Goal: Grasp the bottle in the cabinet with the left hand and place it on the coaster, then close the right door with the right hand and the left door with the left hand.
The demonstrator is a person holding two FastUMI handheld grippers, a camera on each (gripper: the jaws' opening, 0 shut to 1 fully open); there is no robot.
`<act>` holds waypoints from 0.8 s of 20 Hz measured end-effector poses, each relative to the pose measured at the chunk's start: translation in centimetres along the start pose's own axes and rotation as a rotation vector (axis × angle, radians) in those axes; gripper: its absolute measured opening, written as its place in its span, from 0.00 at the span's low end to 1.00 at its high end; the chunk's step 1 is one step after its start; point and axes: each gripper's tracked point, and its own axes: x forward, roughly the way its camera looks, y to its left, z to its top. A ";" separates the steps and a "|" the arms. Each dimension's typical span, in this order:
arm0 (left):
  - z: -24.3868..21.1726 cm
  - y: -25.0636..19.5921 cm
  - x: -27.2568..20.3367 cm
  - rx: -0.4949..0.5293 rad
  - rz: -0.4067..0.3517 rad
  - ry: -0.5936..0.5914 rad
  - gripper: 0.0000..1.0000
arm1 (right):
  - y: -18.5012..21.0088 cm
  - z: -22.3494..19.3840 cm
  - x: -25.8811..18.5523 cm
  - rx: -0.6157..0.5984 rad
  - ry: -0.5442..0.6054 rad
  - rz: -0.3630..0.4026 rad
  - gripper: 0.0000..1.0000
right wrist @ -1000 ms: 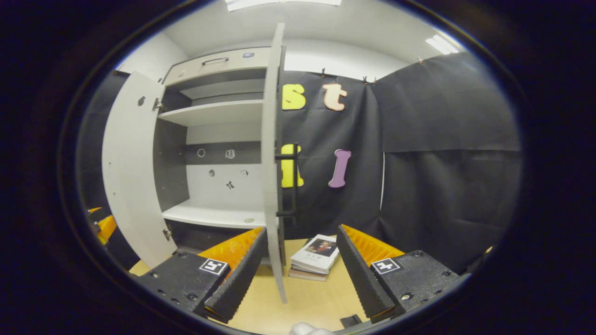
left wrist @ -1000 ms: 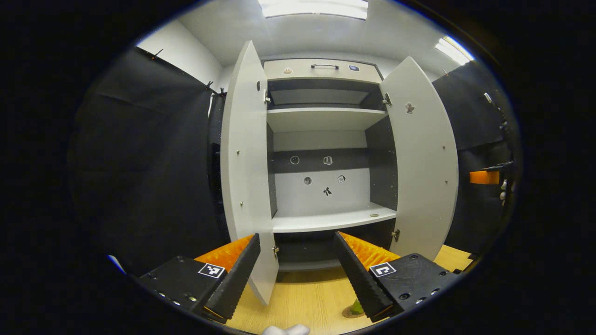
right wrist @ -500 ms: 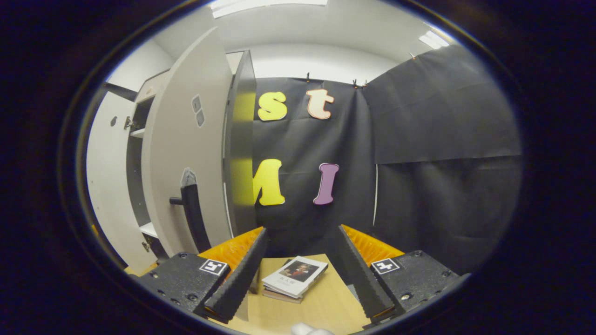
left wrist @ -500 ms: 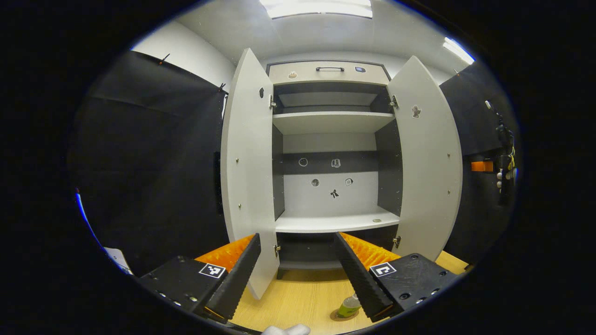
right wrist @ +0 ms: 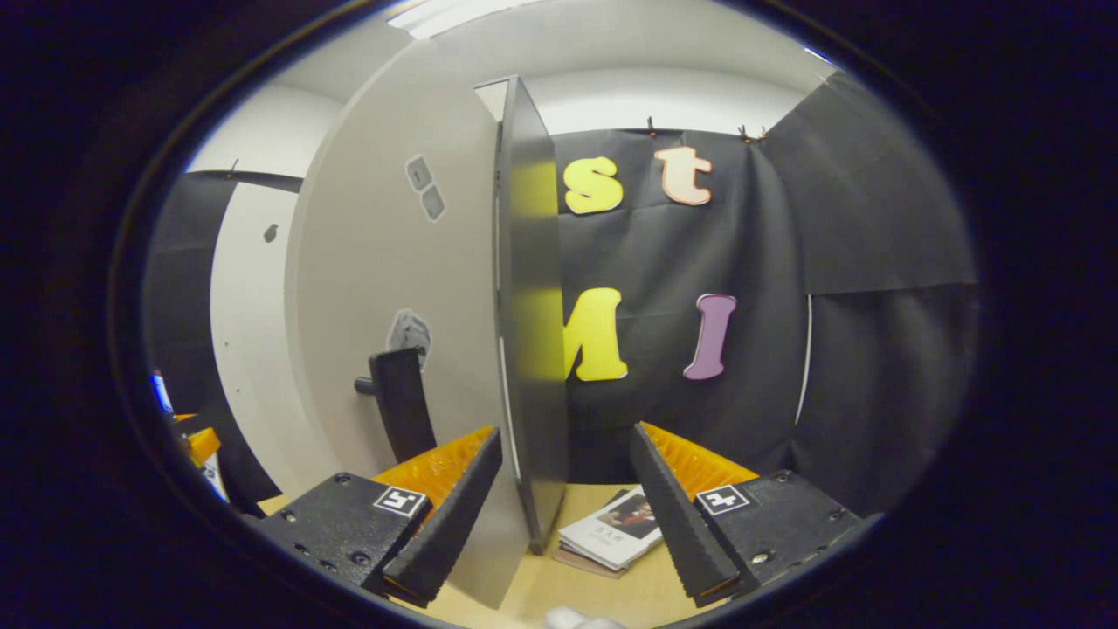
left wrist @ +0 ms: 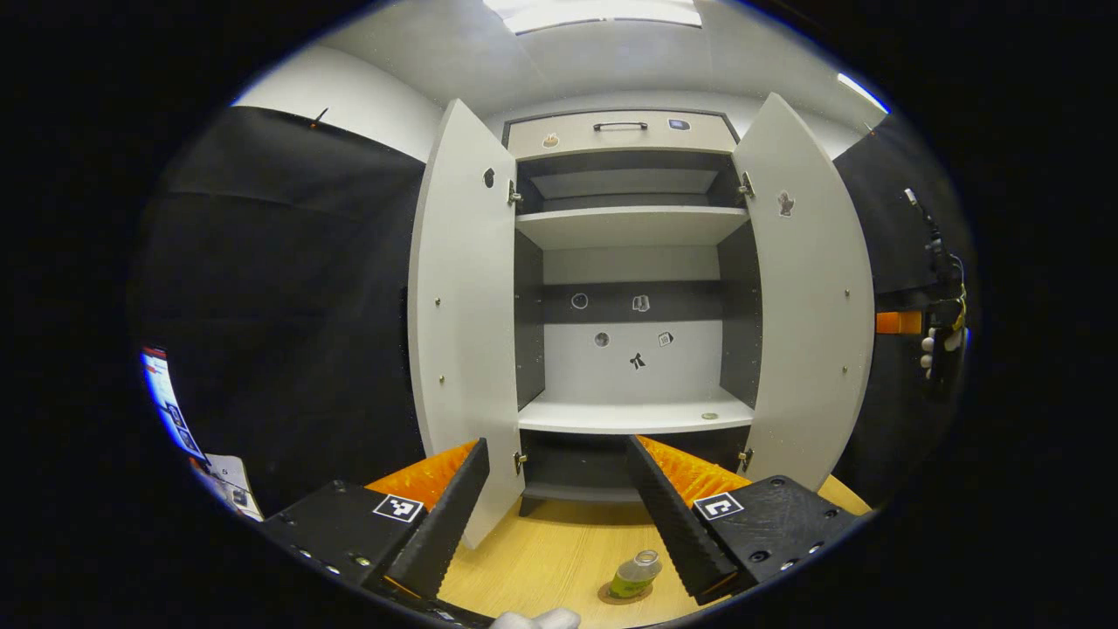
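1. Cabinet (left wrist: 631, 262): In the left gripper view both doors stand wide open and the shelves hold no bottle. Compared with 1 second ago, this view has pulled back and dropped a little, so more of the table (left wrist: 559, 559) shows in front of the cabinet.

2. Right door (right wrist: 393, 288): In the right gripper view its outer face and black handle (right wrist: 397, 402) now sit just ahead of the fingers. 1 second ago this view looked into the open cabinet past the door edge; the right gripper has since swung round to the door's outer side. Judgement: the door-closing step is starting, and a push on this face should swing it shut.

3. Right gripper (right wrist: 563, 507): fingers apart, holding nothing, close to the door's lower edge; contact cannot be confirmed. A stack of books (right wrist: 611, 537) lies on the table beyond.

4. Left gripper (left wrist: 559, 515): fingers apart, empty, well back from the left door (left wrist: 458, 314).

5. Bottle (left wrist: 635, 574): stands on the coaster (left wrist: 622, 596) on the table, just beside the left gripper's right-hand finger. Placement appears complete.
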 end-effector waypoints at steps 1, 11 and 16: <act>-0.1 0.0 0.0 0.001 -0.003 0.002 0.96 | -0.1 0.0 0.1 0.006 0.004 -0.018 0.98; -0.9 1.9 2.2 0.015 -0.127 -0.009 0.96 | 3.8 -0.4 0.0 0.008 0.052 -0.114 0.95; -1.2 4.6 3.0 0.009 -0.149 -0.014 0.96 | 9.6 -0.8 1.8 -0.030 0.052 -0.090 0.93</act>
